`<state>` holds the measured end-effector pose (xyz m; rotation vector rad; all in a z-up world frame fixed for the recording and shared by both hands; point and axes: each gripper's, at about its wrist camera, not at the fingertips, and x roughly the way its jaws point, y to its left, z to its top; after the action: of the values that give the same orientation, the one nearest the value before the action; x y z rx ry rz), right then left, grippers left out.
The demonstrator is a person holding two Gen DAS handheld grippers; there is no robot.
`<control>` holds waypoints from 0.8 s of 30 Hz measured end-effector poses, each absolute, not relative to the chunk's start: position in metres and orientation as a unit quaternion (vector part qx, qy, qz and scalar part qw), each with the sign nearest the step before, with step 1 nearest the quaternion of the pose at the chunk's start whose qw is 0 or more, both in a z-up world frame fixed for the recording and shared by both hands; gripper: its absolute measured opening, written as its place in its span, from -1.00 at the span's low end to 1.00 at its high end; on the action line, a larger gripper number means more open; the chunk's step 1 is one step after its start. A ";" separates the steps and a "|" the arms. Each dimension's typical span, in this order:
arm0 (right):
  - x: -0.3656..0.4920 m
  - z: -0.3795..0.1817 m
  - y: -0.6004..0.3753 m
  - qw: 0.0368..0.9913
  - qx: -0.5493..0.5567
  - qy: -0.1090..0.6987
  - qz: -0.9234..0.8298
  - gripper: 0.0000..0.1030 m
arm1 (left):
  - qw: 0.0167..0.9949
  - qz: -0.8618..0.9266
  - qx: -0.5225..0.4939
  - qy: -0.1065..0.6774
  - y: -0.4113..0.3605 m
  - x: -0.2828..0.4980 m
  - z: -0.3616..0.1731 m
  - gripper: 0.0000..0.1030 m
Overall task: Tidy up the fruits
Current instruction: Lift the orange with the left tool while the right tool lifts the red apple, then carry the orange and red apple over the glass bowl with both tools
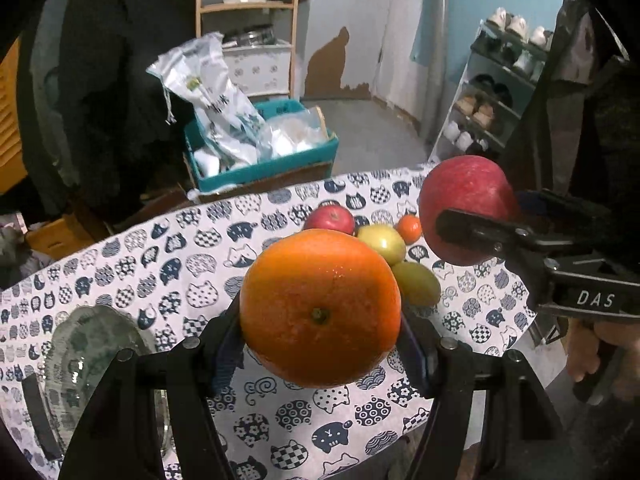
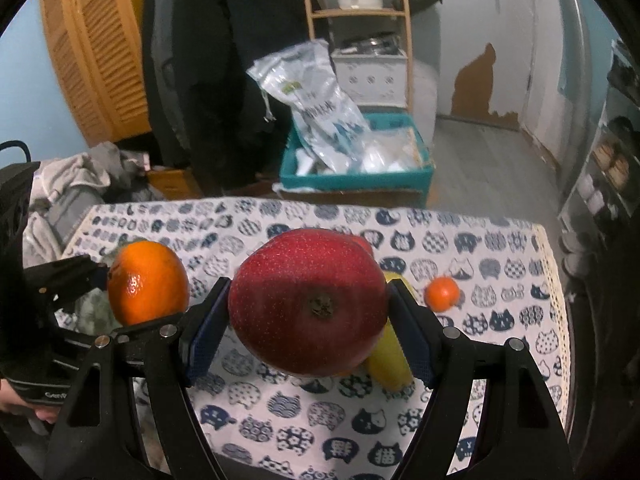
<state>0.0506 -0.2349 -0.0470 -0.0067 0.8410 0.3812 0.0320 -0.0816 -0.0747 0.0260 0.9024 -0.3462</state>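
Observation:
My left gripper is shut on a large orange and holds it above the cat-print tablecloth. My right gripper is shut on a big red apple, also held above the table. The apple and right gripper show in the left wrist view, to the right. The orange shows in the right wrist view, to the left. On the cloth lie a small red apple, a yellow-green fruit, a green fruit and a small tangerine.
A glass plate lies on the table at the left. Beyond the far table edge stand a teal box with plastic bags, a wooden shelf and a shoe rack.

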 end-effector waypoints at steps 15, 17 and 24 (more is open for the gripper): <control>0.052 -0.015 -0.187 0.899 -0.011 0.375 0.225 0.50 | 0.903 -0.148 -0.012 0.403 -0.037 0.017 -0.046 0.34; 0.054 -0.014 -0.177 0.898 -0.016 0.374 0.232 0.49 | 0.905 -0.144 -0.017 0.400 -0.030 0.016 -0.045 0.34; 0.057 -0.012 -0.148 0.892 -0.027 0.373 0.252 0.49 | 0.907 -0.128 -0.036 0.399 -0.003 0.012 -0.043 0.34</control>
<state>0.0568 -0.1479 -0.0123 -0.0556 0.7743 0.5234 0.0118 -0.0031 -0.0429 -0.0745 0.8243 -0.2639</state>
